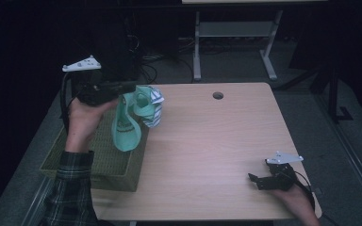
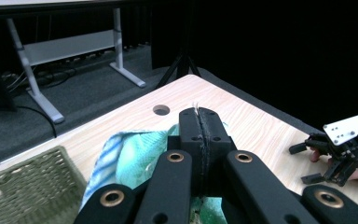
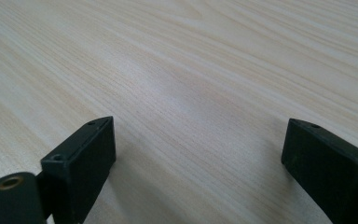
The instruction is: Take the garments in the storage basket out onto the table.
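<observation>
Over the basket (image 1: 104, 162): my left tool (image 1: 122, 89) is clamped on a green cloth (image 1: 128, 128), lifted.
Right tool (image 1: 260, 181): I rest it gaping on the tabletop (image 1: 207, 141).

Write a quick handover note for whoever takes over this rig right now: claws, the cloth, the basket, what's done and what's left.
Left claw: shut on the green cloth, held in the air above the basket's right edge.
Right claw: open, nothing in it, low over the table near its right front corner.
Done: cloth gripped and lifted.
Left: probably set it down on the table; the destination is not evident.
</observation>
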A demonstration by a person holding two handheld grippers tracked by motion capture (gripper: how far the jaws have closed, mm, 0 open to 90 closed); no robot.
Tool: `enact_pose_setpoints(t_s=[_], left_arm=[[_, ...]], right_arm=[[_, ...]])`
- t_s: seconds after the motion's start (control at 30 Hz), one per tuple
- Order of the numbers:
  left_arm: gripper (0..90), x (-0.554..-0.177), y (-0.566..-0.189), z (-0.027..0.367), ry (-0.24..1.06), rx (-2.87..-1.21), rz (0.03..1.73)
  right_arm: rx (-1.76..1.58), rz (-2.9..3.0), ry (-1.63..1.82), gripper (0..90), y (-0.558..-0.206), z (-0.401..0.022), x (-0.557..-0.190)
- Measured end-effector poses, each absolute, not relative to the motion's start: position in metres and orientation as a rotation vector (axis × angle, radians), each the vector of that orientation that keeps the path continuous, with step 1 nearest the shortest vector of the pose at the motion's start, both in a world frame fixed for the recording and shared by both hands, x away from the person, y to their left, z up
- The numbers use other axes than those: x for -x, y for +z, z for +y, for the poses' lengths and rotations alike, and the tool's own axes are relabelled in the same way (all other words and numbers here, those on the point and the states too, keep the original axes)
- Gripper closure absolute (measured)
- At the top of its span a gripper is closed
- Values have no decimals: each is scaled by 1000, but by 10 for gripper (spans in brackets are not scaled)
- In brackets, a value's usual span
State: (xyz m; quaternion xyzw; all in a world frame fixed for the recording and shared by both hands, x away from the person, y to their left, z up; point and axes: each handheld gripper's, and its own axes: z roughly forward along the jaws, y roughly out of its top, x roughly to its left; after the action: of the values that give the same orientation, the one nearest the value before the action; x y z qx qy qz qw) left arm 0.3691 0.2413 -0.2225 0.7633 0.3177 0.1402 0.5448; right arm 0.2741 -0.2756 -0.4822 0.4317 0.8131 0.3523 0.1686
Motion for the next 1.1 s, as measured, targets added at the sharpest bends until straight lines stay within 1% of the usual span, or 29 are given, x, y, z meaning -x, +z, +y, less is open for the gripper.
enact_pose_setpoints(t_s=[0.63,1.1], left_arm=[[894,-372,-243,191,254,-1830,695],[894,-372,-246,155,205,-1848,630]], right_arm=[[-1227,2313,1001,95,-482,-276,-274],[-1226,2313,1002,95,-482,-276,-274]])
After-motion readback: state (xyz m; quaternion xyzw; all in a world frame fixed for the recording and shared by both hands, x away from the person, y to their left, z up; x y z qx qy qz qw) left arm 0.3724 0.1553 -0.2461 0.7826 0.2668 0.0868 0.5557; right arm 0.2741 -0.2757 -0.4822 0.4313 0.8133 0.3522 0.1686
